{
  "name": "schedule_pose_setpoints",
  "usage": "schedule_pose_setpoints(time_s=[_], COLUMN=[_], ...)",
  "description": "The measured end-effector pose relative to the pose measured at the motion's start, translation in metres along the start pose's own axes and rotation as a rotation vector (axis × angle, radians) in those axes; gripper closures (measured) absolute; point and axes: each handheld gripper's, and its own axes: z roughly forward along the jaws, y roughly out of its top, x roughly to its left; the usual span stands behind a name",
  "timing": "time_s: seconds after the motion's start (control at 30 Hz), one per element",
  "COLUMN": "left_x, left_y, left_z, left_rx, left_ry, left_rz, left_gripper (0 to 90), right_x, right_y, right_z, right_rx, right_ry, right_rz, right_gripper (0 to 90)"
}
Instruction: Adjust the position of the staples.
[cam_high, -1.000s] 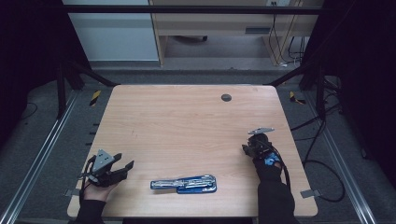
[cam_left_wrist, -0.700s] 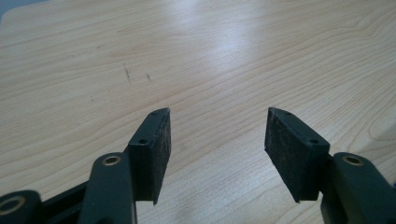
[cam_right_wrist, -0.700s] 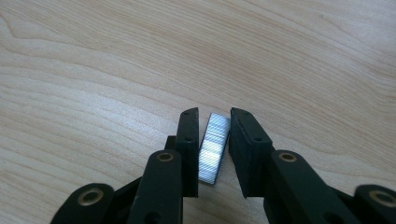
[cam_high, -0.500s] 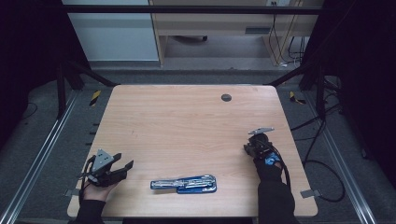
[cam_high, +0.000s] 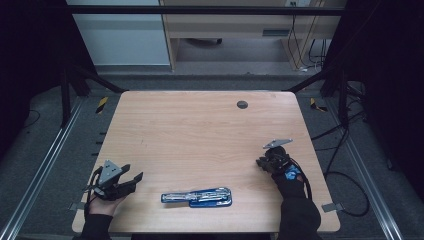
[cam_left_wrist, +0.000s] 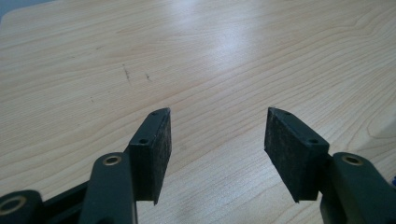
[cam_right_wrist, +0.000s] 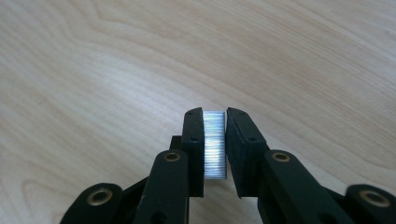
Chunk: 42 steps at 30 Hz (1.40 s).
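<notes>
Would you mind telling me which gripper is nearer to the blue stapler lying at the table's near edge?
Left, narrowly. The left gripper sits just left of the blue stapler, jaws open towards it. The right gripper is to its right and farther up the table, clamping a small ribbed metal piece.

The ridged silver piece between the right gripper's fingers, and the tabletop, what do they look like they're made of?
The ridged silver piece looks like bare metal, perhaps aluminium: bright, reflective, with fine machined grooves across its face; plated plastic can't be ruled out. The right gripper is clamped on it. The tabletop looks like light wood or wood-grain laminate, smooth with a slight sheen; grain lines show, but which one is unclear.
</notes>
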Motion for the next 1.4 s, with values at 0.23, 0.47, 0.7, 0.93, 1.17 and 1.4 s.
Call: schedule_pose_setpoints(time_s=[0.23, 0.47, 0.7, 0.93, 1.17, 1.4], left_x=[-0.0005, -0.0005, 0.0001, 0.0004, 0.0004, 0.0002], left_y=[0.0001, -0.0003, -0.0002, -0.0003, -0.0004, -0.0003], left_z=[0.0002, 0.001, 0.0007, 0.0007, 0.0014, 0.0016], left_rx=[0.003, 0.011, 0.011, 0.015, 0.021, 0.023], left_ry=[-0.004, -0.007, -0.008, -0.008, -0.01, -0.012], left_rz=[0.004, 0.006, 0.005, 0.002, 0.003, 0.005], left_gripper=[41.2, 41.2, 41.1, 41.1, 41.1, 41.1], right_x=[0.0081, 0.0092, 0.0093, 0.0101, 0.0092, 0.0118], right_y=[-0.0059, -0.0064, -0.0061, -0.0056, -0.0051, -0.0028], right_z=[-0.0038, 0.0005, -0.0013, -0.0076, -0.0048, -0.0011], right_rx=[0.031, 0.057, 0.062, 0.048, 0.066, 0.073], right_ry=[0.043, 0.035, 0.04, 0.033, 0.034, 0.032], right_rz=[-0.042, -0.058, -0.054, -0.05, -0.032, -0.032], right_gripper=[77.6, 77.0, 74.0, 74.4, 76.1, 77.2])
